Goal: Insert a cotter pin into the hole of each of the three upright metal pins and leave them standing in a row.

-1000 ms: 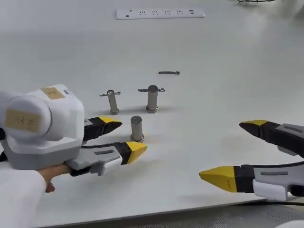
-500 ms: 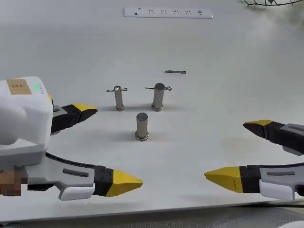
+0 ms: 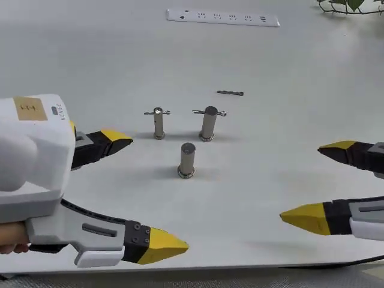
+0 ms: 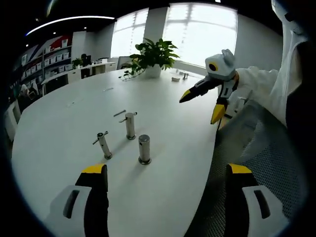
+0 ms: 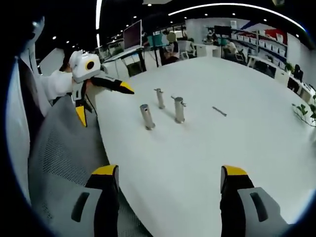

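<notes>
Standing on the white bench (image 3: pixel 288 72): three metal pins, upright. Rear left pin (image 3: pixel 158 125) with left cotter pin (image 3: pixel 157 112) through its head; rear right pin (image 3: pixel 208 125) with right cotter pin (image 3: pixel 210 113) likewise; front pin (image 3: pixel 187 160) plain-topped, nearer the bench edge. Loose cotter pin (image 3: pixel 230 93) lies flat behind the rear right pin, apart. Left tool (image 3: pixel 156 192) and right tool (image 3: pixel 302 182): jaws wide apart, gripping nothing, flanking the pins.
</notes>
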### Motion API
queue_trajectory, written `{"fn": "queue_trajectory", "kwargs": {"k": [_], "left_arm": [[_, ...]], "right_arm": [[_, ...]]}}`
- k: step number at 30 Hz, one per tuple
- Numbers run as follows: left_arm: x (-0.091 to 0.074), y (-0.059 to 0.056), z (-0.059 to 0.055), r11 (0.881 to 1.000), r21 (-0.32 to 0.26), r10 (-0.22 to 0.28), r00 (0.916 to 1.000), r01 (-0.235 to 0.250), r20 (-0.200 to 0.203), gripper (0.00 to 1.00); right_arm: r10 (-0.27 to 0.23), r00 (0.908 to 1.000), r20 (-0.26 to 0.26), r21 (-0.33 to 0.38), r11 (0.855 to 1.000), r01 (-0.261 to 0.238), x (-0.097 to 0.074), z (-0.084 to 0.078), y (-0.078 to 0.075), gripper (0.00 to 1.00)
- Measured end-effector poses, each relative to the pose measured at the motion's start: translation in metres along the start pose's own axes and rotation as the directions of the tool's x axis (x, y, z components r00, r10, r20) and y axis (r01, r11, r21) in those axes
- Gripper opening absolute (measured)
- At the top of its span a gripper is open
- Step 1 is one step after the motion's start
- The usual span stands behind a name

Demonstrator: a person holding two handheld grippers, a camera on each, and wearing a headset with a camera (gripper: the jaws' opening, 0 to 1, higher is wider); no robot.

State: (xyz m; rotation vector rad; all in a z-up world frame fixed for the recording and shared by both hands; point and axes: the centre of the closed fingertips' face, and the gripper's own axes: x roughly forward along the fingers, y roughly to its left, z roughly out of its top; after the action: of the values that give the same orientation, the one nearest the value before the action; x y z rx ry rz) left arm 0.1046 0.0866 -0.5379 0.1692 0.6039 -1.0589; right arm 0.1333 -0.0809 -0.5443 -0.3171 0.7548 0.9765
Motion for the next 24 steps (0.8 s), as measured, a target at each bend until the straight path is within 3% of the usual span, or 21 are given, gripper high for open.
{"fn": "queue_trajectory", "kwargs": {"k": [4, 9, 11, 14, 16, 19, 24], "left_arm": [[-0.004, -0.002, 0.000, 1.000, -0.023, -0.008, 1.0000, 0.008, -0.001, 0.99], [-0.007, -0.003, 0.002, 1.000, -0.022, -0.005, 1.0000, 0.005, 0.005, 0.99], [-0.008, -0.002, 0.003, 1.000, -0.018, 0.000, 0.9999, 0.000, 0.011, 0.99], [-0.009, -0.002, 0.007, 0.999, -0.048, -0.001, 0.9994, 0.003, 0.036, 0.99], [-0.009, -0.002, 0.008, 0.999, -0.051, 0.000, 0.9992, 0.002, 0.040, 0.99], [-0.011, -0.002, 0.009, 0.999, -0.048, 0.009, 0.9991, -0.007, 0.042, 0.99], [-0.012, -0.003, 0.007, 0.999, -0.051, 0.009, 0.9992, -0.007, 0.039, 0.99]], "right_arm": [[0.038, 0.9970, -0.068, -0.128, 0.991, -0.046, -0.003, 0.010, -0.012, 0.77], [0.025, 0.9826, -0.184, -0.275, 0.958, -0.076, -0.005, 0.019, -0.041, 0.66], [0.036, 0.9831, -0.179, -0.293, 0.952, -0.088, -0.001, 0.033, -0.050, 0.61], [0.099, 0.9845, -0.145, -0.331, 0.933, -0.142, 0.010, 0.058, -0.048, 0.45], [0.110, 0.9806, -0.162, -0.348, 0.924, -0.161, 0.020, 0.065, -0.057, 0.36], [0.107, 0.9750, -0.195, -0.382, 0.907, -0.176, 0.036, 0.077, -0.072, 0.33], [0.087, 0.9660, -0.244, -0.397, 0.900, -0.181, 0.064, 0.084, -0.100, 0.31]]}}
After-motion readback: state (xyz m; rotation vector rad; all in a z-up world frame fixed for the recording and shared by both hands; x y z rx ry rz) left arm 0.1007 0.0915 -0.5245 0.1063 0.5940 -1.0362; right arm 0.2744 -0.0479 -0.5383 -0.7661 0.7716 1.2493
